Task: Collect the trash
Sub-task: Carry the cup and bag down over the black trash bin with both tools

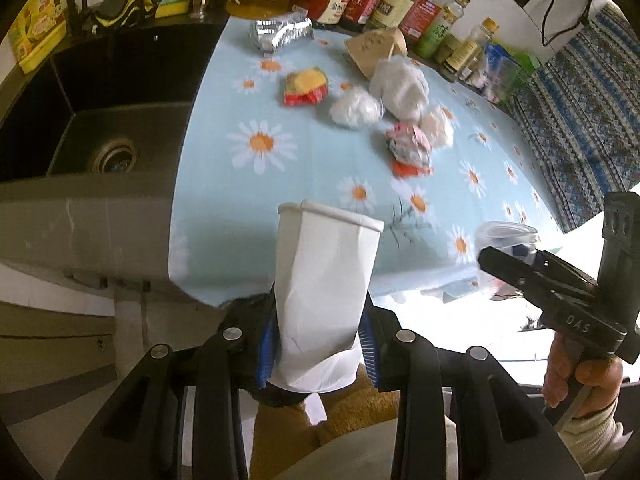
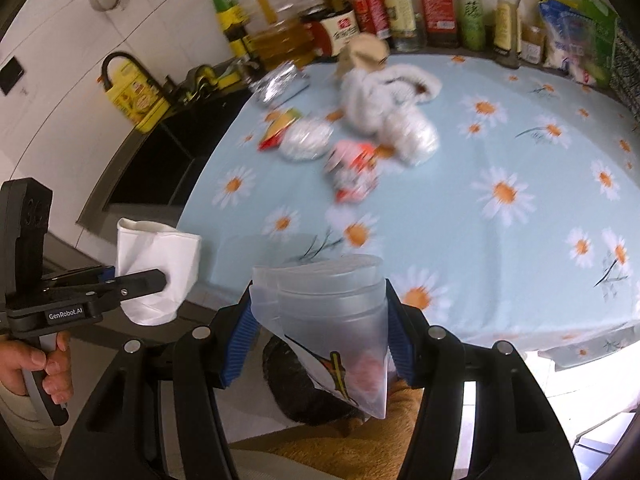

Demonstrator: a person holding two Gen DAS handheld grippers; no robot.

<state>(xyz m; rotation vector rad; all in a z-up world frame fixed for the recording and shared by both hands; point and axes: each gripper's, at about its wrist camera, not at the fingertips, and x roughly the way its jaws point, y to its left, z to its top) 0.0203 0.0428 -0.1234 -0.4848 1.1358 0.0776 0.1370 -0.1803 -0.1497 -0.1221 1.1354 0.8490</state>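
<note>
My left hand-held gripper [image 1: 320,344] pinched a crumpled white paper cup [image 1: 326,288] and my right hand-held gripper [image 2: 318,344] a squashed translucent plastic cup [image 2: 328,320]; either thin, flattened wall might have slipped free before reaching a bin.

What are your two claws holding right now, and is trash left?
Left gripper jaws shut on white paper cup. Right gripper jaws shut on clear plastic cup. Wrappers and foil remain on daisy tablecloth. Nothing blocking.

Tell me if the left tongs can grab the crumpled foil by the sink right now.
Probably not: the left tongs are shut on a white paper cup, and the foil lies at the table's far edge.
</note>
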